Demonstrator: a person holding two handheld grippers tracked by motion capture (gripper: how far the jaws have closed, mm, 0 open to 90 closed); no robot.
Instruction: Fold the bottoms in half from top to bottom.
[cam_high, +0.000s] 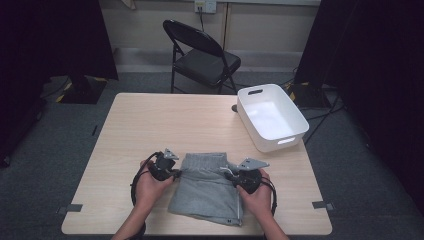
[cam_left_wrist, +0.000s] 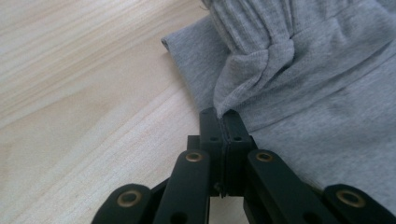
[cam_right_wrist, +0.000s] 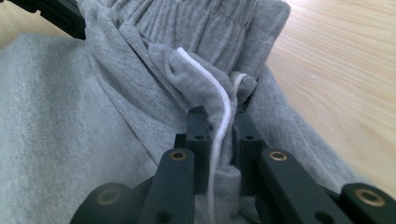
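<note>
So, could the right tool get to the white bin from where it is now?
Probably not yet: the right tool is shut on the grey garment. The table toward the white bin looks free otherwise.

Garment: folded grey cloth shorts, soft matt knit, ribbed gathered waistband, white piping.
Table: pale wooden table, smooth matt grain.
Grippers: left gripper and right gripper, matt black plastic jaws, brass-coloured metal rivets.
Bin: white rectangular plastic tub, smooth, slightly glossy.
Chair: black folding chair, padded seat with a dull sheen.
</note>
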